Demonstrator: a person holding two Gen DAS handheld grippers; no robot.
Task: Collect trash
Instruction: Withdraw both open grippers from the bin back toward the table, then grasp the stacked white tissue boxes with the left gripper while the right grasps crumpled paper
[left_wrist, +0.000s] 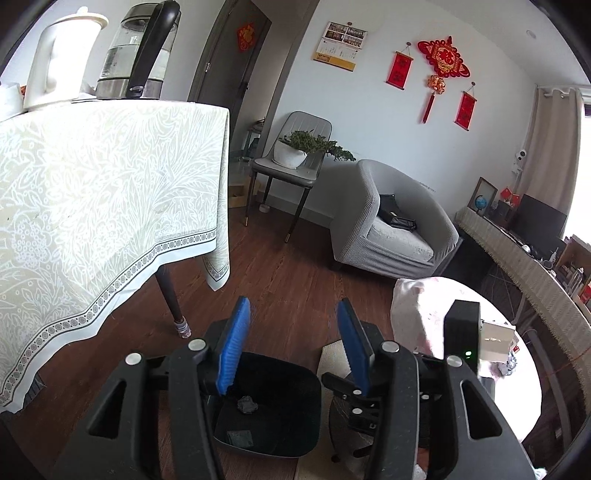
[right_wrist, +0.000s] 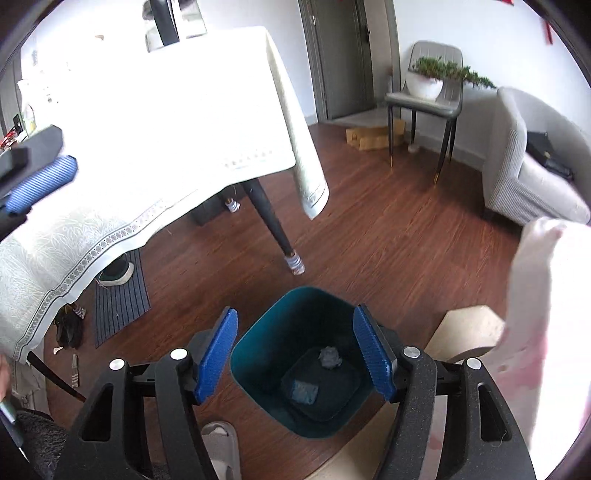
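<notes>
A dark teal trash bin (right_wrist: 280, 317) stands on the wooden floor right below both grippers. A crumpled grey wad (right_wrist: 328, 357) and a flat bluish scrap (right_wrist: 304, 392) lie on its bottom. My right gripper (right_wrist: 297, 314) hangs over the bin's mouth, open, with nothing between its blue pads. In the left wrist view my left gripper (left_wrist: 293, 302) is also open and empty above the bin (left_wrist: 295, 391), where the wad (left_wrist: 247, 404) shows. A blue pad (right_wrist: 40, 181) of the left gripper shows at the left edge of the right wrist view.
A table with a patterned cloth (left_wrist: 92, 192) carries a glass kettle (left_wrist: 140, 55) and a white jug (left_wrist: 59, 55); its leg (right_wrist: 273, 221) stands near the bin. A chair with a plant (left_wrist: 295, 155) and a grey armchair (left_wrist: 391, 225) stand behind. A pale sleeve (right_wrist: 546, 314) is on the right.
</notes>
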